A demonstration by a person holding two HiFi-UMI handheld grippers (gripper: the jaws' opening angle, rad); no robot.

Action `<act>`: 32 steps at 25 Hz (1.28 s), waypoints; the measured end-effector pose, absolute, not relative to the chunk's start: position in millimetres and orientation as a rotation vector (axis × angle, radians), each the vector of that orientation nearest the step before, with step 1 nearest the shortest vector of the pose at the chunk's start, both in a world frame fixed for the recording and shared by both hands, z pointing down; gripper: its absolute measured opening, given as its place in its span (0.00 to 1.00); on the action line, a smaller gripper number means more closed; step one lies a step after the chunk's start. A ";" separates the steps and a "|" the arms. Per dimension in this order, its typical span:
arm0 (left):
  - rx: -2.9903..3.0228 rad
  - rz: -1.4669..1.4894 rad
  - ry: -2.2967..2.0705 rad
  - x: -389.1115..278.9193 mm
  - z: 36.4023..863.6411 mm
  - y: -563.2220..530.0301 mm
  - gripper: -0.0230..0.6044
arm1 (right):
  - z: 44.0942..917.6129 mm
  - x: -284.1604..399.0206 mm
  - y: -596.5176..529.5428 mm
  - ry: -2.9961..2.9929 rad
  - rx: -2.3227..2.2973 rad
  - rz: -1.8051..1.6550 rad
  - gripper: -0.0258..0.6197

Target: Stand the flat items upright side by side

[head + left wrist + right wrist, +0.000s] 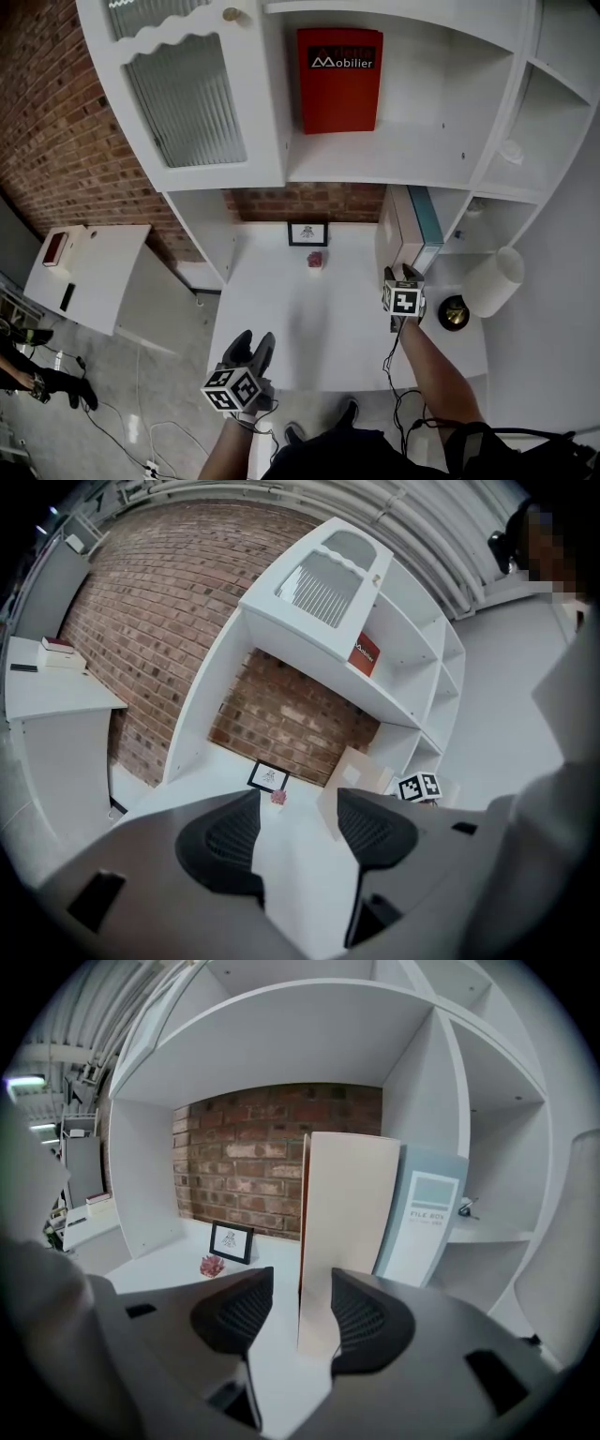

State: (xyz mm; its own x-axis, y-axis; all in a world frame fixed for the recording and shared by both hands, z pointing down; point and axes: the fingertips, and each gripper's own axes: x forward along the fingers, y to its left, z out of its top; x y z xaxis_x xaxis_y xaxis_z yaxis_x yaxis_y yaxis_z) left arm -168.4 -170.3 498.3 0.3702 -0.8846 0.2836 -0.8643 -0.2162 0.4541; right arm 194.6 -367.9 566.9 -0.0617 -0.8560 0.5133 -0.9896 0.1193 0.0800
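A beige folder [401, 230] [347, 1213] stands upright on the white desk [309, 319] beside a pale blue file box [427, 225] [427, 1218], against the shelf's right divider. My right gripper [401, 272] [302, 1302] is at the folder's near edge, which sits between the partly closed jaws. The right pad [361, 1321] lies against the folder, and a gap shows at the left pad. My left gripper [251, 339] [298, 817] hangs open and empty over the desk's front edge. A red binder [339, 80] [365, 653] stands on the upper shelf.
A small framed picture [307, 233] [231, 1241] leans on the brick back wall, with a little pink object [316, 259] [212, 1266] in front of it. A white cylinder [494, 279] and a dark round thing [454, 313] sit right of the divider. A low white table [94, 272] stands at the left.
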 end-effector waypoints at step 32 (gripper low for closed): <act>2.470 -0.081 -1.912 -215.6 294.6 -214.2 0.37 | 266.4 11.0 -260.0 -2.717 1.665 -0.286 0.04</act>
